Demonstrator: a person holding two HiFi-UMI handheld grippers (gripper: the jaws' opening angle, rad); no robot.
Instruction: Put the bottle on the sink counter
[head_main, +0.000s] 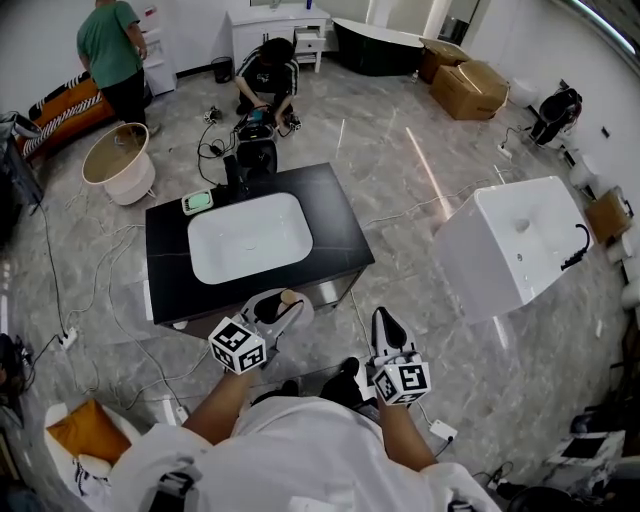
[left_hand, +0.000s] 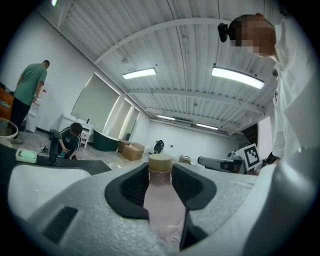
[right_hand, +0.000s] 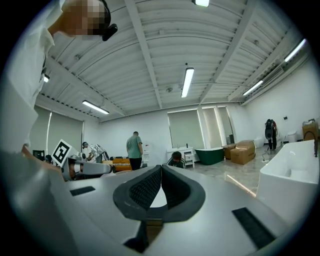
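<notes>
Nearest to us, the left claw (head_main: 280, 305) is clamped on the bottle (left_hand: 162, 205). In the left gripper view the two dark pads (left_hand: 131, 190) press on the pale pink body from both sides, so the jaws stand fairly wide, as wide as the bottle. The tan cap (left_hand: 161, 161) shows above the pads. The bottle touches nothing else that we can see. It is held in the air at the near edge of the bench (head_main: 335, 215), not standing on it.

Beside it, the right claw (right_hand: 161, 170) is closed and empty. In the right gripper view its pads meet at the tips and nothing is between them. In the head view it hangs over the floor (head_main: 400, 170), to the right of the bench's near corner.

Further on, the black bench carries a white sink (head_main: 250, 238) in its middle, and a green dish (head_main: 197, 202) lies at the far left corner. To the right, well apart from the bench, a white tub (head_main: 520, 240) stands on the floor.

Behind the bench a person (head_main: 268, 75) crouches among cables. Further left, another person in green (head_main: 112, 45) stands near a round basin (head_main: 118, 160). At the far right there are brown boxes (head_main: 465, 85).
</notes>
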